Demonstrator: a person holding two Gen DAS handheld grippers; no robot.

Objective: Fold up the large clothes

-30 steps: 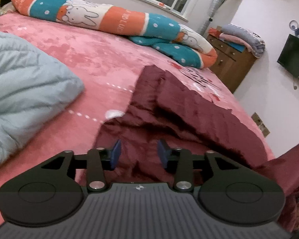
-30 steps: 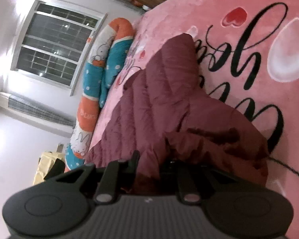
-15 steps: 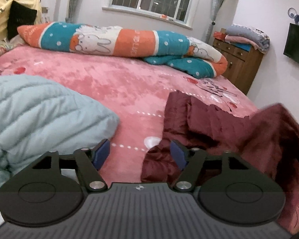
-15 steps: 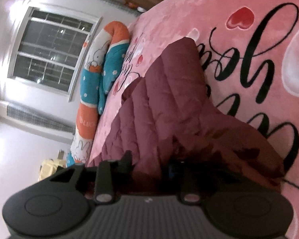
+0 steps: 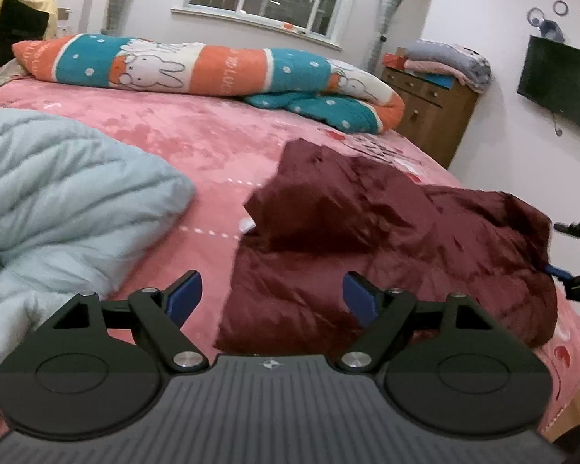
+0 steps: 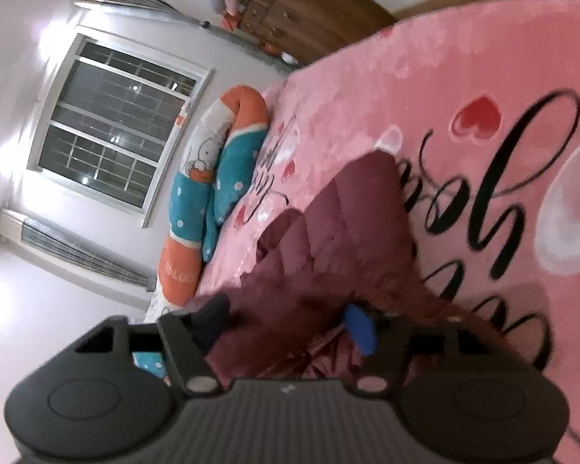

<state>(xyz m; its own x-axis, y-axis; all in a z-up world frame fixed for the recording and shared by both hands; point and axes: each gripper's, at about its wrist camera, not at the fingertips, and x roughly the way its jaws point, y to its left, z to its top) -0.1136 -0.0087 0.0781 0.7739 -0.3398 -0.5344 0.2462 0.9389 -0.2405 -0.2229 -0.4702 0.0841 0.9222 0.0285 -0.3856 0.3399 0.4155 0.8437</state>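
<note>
A dark red quilted jacket [image 5: 386, 239] lies bunched on the pink bed, folded over itself near the bed's right front corner. My left gripper [image 5: 272, 299] is open and empty, held just above the jacket's near left edge. My right gripper [image 6: 290, 324] has its jaws apart with jacket fabric [image 6: 328, 239] lying loosely between them. It also shows in the left wrist view [image 5: 576, 255] at the jacket's right edge.
A light blue padded coat [image 5: 54, 201] lies on the bed's left side. A rolled rabbit-print quilt [image 5: 197, 69] lies along the far edge under the window. A wooden dresser [image 5: 429, 112] with stacked blankets and a wall TV [image 5: 560, 81] stand to the right.
My left gripper opened wide and drew back from the jacket. My right gripper opened, releasing the fabric it held, and the jacket dropped flatter onto the bed.
</note>
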